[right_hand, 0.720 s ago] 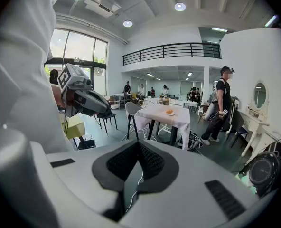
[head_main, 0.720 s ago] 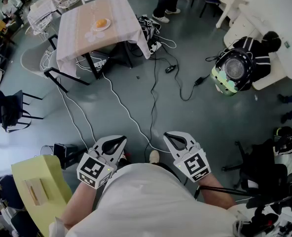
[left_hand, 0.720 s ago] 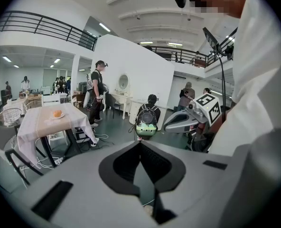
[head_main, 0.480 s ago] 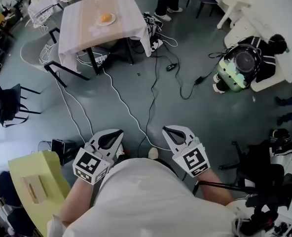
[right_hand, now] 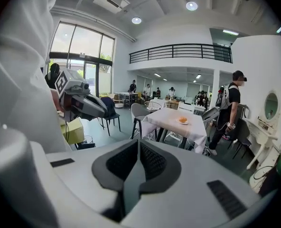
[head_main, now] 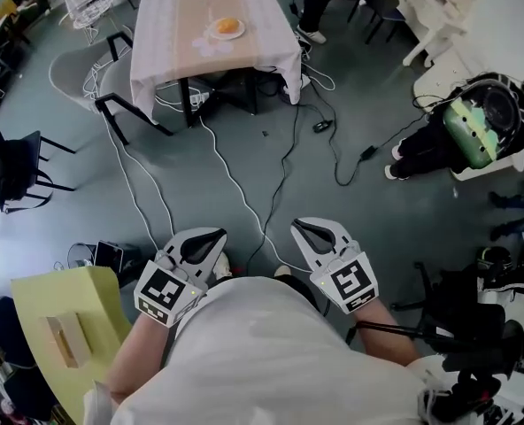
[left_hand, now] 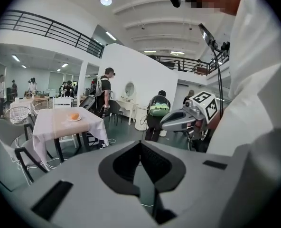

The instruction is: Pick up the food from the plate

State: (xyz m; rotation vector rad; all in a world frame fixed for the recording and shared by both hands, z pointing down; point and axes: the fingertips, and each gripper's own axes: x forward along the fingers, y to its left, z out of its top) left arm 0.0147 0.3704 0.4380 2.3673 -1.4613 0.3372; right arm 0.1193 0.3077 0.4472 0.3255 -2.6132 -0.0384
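My L tongs [head_main: 211, 237] & R tongs [head_main: 303, 227] both pinched tight on nothing, low by my waist, w/ food [head_main: 227, 27] on plate [head_main: 212, 35] on worktop [head_main: 169, 25] well ahead.

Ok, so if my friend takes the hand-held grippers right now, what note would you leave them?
Left hand-held gripper: shut, empty, held close to the body.
Right hand-held gripper: shut, empty, beside the left one.
Things: the orange food sits on the plate on the cloth-covered table, far across the floor and out of reach from here. Cables lie on the floor in between.
Done: nothing yet.
Left: walk to the table, probably minding the cables, open a gripper and pick the food up off the plate.
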